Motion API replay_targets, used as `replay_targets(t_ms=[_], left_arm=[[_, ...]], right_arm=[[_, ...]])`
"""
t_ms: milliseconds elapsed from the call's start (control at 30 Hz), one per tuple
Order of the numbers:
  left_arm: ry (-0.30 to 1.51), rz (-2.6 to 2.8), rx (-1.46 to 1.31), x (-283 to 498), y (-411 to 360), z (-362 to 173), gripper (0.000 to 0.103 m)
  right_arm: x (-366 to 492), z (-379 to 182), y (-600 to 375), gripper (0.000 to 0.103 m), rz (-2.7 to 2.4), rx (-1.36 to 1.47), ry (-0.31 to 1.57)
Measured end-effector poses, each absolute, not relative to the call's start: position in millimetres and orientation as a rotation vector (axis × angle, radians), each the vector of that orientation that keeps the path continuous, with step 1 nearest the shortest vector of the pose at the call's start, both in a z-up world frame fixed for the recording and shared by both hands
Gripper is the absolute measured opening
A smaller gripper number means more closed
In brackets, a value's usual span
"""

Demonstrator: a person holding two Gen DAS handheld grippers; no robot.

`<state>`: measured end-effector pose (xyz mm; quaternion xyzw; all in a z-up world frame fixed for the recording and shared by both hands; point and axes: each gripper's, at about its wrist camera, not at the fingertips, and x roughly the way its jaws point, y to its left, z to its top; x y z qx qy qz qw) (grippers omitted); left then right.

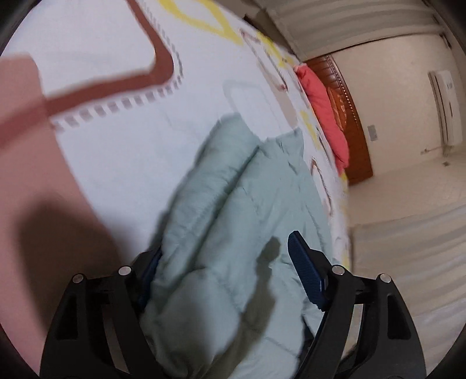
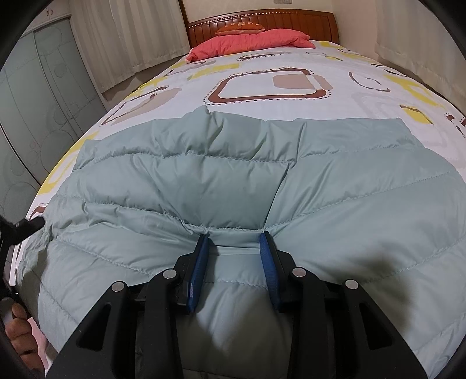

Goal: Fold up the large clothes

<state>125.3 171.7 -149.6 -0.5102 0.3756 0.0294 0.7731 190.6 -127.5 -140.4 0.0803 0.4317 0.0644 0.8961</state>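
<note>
Left wrist view motion-blurred. Left gripper (image 1: 224, 280) near finger half buried in jacket (image 1: 233, 233). Jacket cut off by bottom edge.

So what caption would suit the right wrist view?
Right gripper pinching a pale green quilted puffer jacket on a patterned bedsheet.

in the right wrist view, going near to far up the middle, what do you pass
right tool pinching the pale green puffer jacket → patterned bedsheet → coral pillow → orange cushion → wooden headboard
</note>
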Motion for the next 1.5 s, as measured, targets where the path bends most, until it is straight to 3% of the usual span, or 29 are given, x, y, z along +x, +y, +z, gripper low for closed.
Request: replay_targets(t_ms=[133,267,333,433,967,1033,1067,1500], left_arm=[[0.793,0.045,-1.137,136.2,172.2,-152.0,0.078],[0.828,0.027,-1.041,141.1,158.7,-149.9,0.041],[0.819,0.026,-0.982,140.3,155.5,-146.2,0.029],[0.805,0.028,-0.964,140.9,157.6,-139.4,0.022],[0.787,0.04,-0.9,138.1,150.0,-126.4,0.019],[0.787,0.041,-0.897,137.9,148.7,-125.8,0.018],[0.787,0.041,-0.899,137.9,149.7,-126.6,0.018],[0.786,0.047,-0.884,137.1,151.3,-124.3,0.018]], right_arm=[[190.3,-140.4,-126.5,0.036,0.132,0.165,0.892],[189.5,-140.3,-124.4,0.036,0.127,0.161,0.888],[189.0,-140.2,-124.0,0.036,0.127,0.162,0.887],[188.7,-140.1,-124.1,0.036,0.126,0.161,0.885],[172.4,-112.2,-174.2,0.04,0.087,0.331,0.83],[162.4,-104.2,-196.7,0.058,0.044,0.361,0.801],[155.7,-101.0,-212.0,0.06,0.015,0.385,0.785],[114.6,-138.4,-309.7,0.06,-0.156,0.485,0.895]])
